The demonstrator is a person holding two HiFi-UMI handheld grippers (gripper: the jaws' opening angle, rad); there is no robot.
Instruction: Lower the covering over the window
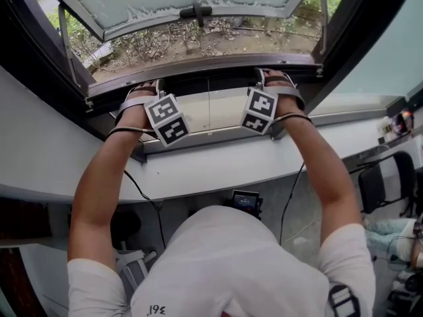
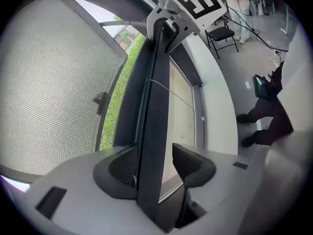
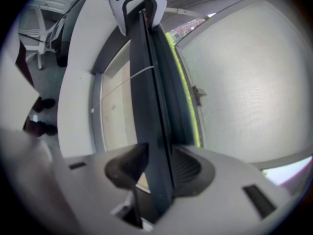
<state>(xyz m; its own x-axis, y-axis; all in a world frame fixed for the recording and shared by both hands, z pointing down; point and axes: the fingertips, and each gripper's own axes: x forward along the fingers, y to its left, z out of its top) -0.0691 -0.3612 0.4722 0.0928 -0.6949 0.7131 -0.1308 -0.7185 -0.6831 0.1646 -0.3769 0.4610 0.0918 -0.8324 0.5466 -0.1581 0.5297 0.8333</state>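
1. The left tool (image 2: 154, 166) straddles the covering's dark bottom rail (image 2: 152, 92) with its jaws apart. One pad touches the rail and the other stands clear of it. I'd worry that a downward pull lets this end slip free.
2. Between the tools hangs the pale covering (image 1: 228, 107), its rail already low and near the white sill (image 1: 218, 167). An uneven pull could skew it, or snag the thin cord (image 1: 209, 104) (it runs down the middle).
3. The right tool (image 3: 155, 173) is clamped on the same rail, both pads pressing. If it alone drags, the rail likely tilts and jams.
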